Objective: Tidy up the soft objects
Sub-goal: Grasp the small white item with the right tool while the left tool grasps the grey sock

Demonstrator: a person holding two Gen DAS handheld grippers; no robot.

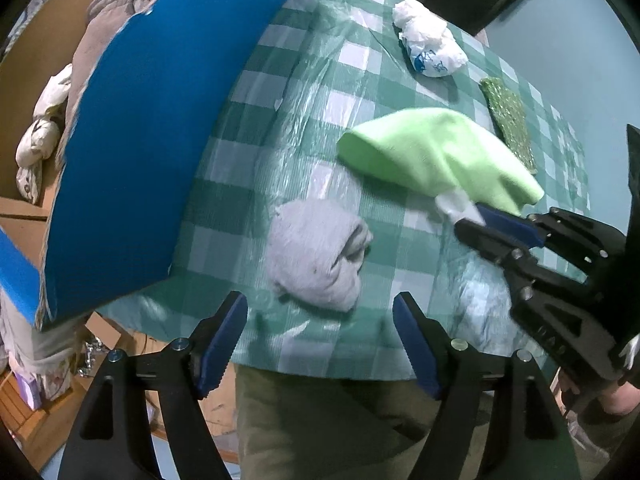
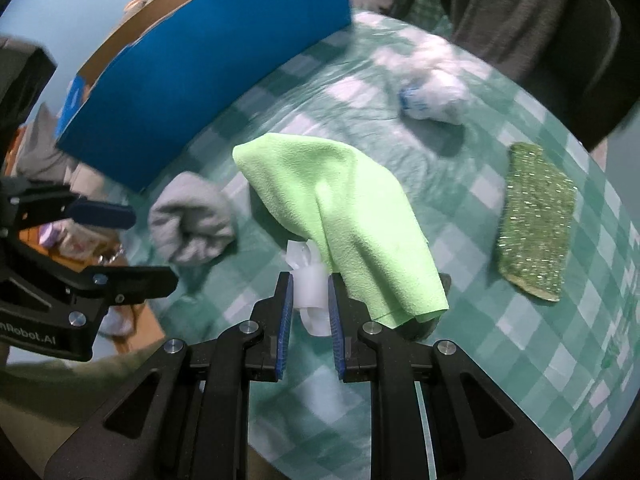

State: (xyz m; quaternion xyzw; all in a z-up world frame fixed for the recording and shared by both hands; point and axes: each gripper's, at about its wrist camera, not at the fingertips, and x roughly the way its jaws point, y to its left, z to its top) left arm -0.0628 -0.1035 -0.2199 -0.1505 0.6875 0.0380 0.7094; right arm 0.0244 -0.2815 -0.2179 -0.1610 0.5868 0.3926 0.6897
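A: Where is the light green cloth?

B: It hangs from its white tag, which sits clamped between the jaws of the right gripper, above the checked desk.

A: And the left gripper?

B: Jaws released, spread wide, holding nothing. The grey rolled cloth lies on the desk just ahead of them, beside the blue box.

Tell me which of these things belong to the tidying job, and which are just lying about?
Job: lime-green fleece cloth, held by the right tongs; rolled grey towel; white crumpled plastic bag; glittery green scouring pad; blue-sided cardboard box.

About: checked tablecloth.
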